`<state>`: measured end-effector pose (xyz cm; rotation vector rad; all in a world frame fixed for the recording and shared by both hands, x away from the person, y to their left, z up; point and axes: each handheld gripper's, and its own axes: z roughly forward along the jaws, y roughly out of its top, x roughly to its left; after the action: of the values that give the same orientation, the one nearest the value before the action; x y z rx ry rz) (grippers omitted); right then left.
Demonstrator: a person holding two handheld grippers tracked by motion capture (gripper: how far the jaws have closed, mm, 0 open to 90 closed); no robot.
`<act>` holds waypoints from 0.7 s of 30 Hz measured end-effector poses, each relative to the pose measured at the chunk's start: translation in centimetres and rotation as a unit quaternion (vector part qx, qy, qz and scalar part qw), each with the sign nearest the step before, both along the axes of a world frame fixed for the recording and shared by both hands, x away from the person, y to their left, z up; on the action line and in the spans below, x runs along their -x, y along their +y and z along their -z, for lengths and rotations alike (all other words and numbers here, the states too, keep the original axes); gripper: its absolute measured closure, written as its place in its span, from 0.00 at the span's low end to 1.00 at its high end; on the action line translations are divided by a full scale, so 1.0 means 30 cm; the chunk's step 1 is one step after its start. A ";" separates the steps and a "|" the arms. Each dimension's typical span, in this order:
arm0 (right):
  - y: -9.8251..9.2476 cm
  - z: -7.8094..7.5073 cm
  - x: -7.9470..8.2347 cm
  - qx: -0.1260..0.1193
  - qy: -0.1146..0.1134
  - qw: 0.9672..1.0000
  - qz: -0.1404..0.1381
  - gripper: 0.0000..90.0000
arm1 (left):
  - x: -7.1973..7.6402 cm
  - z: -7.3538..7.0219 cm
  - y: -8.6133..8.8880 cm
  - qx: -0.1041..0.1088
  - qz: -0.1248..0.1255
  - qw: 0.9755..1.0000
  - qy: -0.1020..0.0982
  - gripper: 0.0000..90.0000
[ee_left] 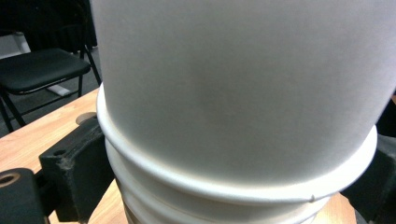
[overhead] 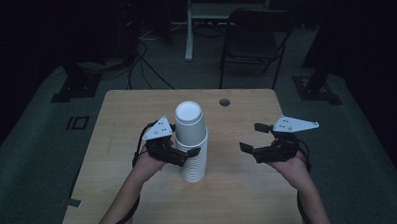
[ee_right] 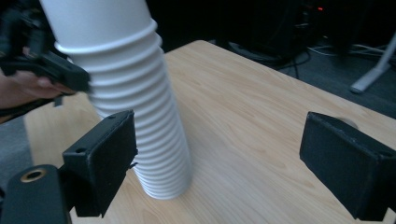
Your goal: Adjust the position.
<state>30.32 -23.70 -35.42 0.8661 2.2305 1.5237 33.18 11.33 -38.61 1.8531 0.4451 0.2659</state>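
1. Tabletop (overhead: 239, 190) of pale wood is carrying a tall stack of white paper cups (overhead: 192, 147), mouths down and nested, leaning a little as it rises.
2. Left tongs (overhead: 190, 153) are gripping the stack partway up, just under the rim of the top cup (overhead: 190, 123); in the left gripper view one black jaw is pressing against the stack's left side and the other is sitting at the right edge, with the cup wall (ee_left: 243, 88) right up against the lens.
3. Left hand (overhead: 149, 163) is holding its tongs from the stack's left, with the grey three-cornered plate (overhead: 158, 128) riding on top.
4. Right tongs (overhead: 251, 137) are standing wide open, holding nothing, well apart from the stack and off to its right.
5. Right gripper view: the stack (ee_right: 140, 116) is standing beyond the left jaw, outside the gap; bare wood (ee_right: 252, 140) is lying between the two jaws. The left tongs (ee_right: 60, 70) are showing farther off, clamped on the stack's upper part.
6. Round hole (overhead: 224, 102) is sitting in the tabletop beyond both tongs; a dark folding chair (overhead: 254, 37) is standing on the floor past the far edge.
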 end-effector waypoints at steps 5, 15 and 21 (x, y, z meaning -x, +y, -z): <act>0.036 -0.044 -0.003 -0.004 -0.018 0.999 -0.027 0.12 | 0.001 0.002 0.001 0.002 0.000 1.000 -0.002 0.06; 0.125 -0.102 0.006 -0.019 -0.041 0.996 -0.082 0.14 | -0.001 0.002 0.001 0.002 0.002 1.000 -0.001 0.06; 0.181 -0.110 -0.007 -0.019 -0.045 0.994 -0.097 0.15 | -0.002 0.004 0.001 0.004 0.002 1.000 -0.002 0.06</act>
<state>30.54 -18.27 -32.11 0.5920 2.2816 1.6591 33.24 11.36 -38.72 1.8446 0.4389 0.2659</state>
